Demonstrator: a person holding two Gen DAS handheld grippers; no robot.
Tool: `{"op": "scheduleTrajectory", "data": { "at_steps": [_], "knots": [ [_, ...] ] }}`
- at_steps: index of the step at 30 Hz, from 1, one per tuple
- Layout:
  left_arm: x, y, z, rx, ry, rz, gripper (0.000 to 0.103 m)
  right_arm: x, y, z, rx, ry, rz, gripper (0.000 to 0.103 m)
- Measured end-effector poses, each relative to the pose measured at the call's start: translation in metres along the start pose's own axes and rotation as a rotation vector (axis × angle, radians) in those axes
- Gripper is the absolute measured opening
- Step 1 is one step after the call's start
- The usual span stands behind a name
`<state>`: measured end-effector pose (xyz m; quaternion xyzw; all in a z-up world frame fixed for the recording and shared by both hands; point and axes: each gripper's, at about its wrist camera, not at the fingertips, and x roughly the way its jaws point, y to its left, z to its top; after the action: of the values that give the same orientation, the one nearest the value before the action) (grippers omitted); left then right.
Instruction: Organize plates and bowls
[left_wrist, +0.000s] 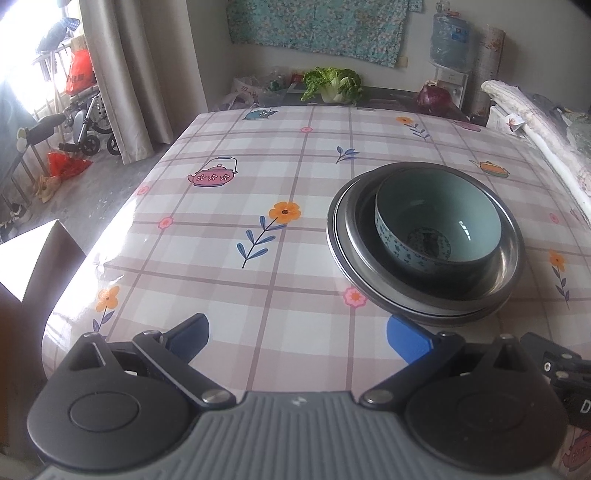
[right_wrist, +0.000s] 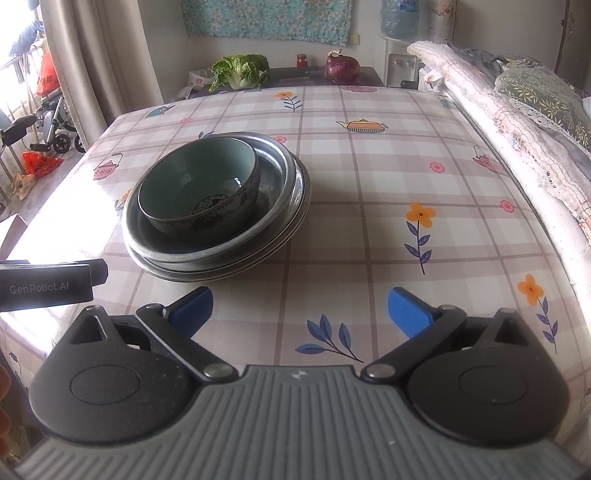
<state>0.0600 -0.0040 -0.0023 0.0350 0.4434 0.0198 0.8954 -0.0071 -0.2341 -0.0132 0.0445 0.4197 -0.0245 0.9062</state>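
Table: I see a tabletop covered in glossy pink-and-white plaid oilcloth printed with teapots and flowers (left_wrist: 229, 236) (right_wrist: 369, 184); it fills most of both wrist views.
Stack: a pile of round stainless-steel plates with raised rims (left_wrist: 343, 254) (right_wrist: 291, 206) sits on the oilcloth, to the right of centre in my left view and to the left of centre in my right view.
Top dish: the uppermost steel dish is deeper than the flat plates under it, and its rim sits slightly off-centre on them.
Bowl: a celadon-green ceramic bowl with a blue floral outside and a dark medallion at the bottom (left_wrist: 439, 218) (right_wrist: 201, 184) stands upright inside the top steel dish, pushed toward one side of it, not centred.
Left gripper: my left gripper with blue-tipped black fingers (left_wrist: 299, 338) is spread wide and pinches nothing; its right fingertip (left_wrist: 406, 341) lies just beside the near edge of the plate stack, and I cannot tell whether it touches.
Right gripper: my right gripper with the same blue tips (right_wrist: 299, 312) is also spread wide with nothing between the fingers, hovering over bare oilcloth near the stack's near edge.
Far side: a leafy green cabbage (left_wrist: 330, 85) (right_wrist: 240, 70) and a purple-red onion (left_wrist: 436, 96) (right_wrist: 341, 66) rest on a dark surface past the table's far edge.
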Motion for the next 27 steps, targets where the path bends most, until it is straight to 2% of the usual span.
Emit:
{"op": "scheduleTrajectory", "data": {
  "at_steps": [27],
  "knots": [
    [0.0046, -0.0026, -0.0087, 0.022, 0.038, -0.014, 0.103, -0.0001, -0.0045, 0.0013, 0.003, 0.010, 0.010, 0.102]
  ]
}}
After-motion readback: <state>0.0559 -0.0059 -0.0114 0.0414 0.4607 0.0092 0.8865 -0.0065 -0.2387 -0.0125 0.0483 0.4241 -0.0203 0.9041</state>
